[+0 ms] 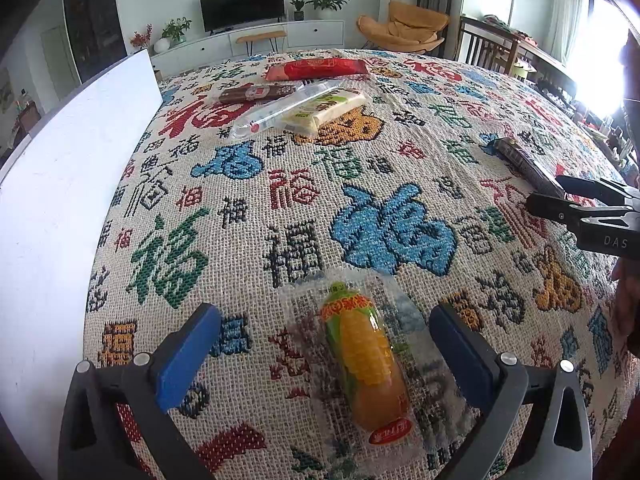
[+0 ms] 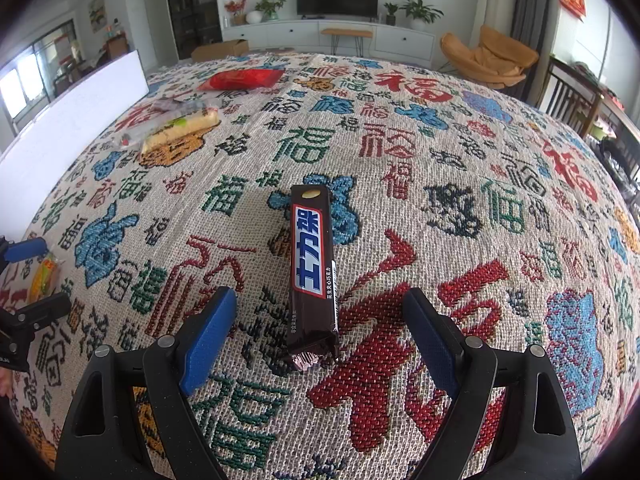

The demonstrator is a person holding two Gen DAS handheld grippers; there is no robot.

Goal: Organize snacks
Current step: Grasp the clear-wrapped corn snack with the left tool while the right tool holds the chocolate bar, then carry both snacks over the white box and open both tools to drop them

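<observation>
My left gripper (image 1: 325, 354) is open, its blue pads on either side of a corn snack in a clear wrapper (image 1: 366, 354) that lies on the patterned cloth. My right gripper (image 2: 320, 332) is open around the near end of a brown Snickers bar (image 2: 313, 268) lying flat. The right gripper also shows in the left wrist view (image 1: 548, 192) at the bar's end (image 1: 528, 164). The left gripper and corn snack (image 2: 44, 276) show at the left edge of the right wrist view. At the far side lie a red packet (image 1: 316, 69), a brown bar (image 1: 256, 93), a clear packet (image 1: 280, 110) and a cream wafer pack (image 1: 324, 110).
A white board (image 1: 80, 152) stands along the table's left edge. The table is covered by a woven cloth with coloured characters (image 1: 292, 200). Beyond the table are a TV cabinet (image 1: 248, 36), an orange chair (image 1: 404, 26) and wooden chairs at the right.
</observation>
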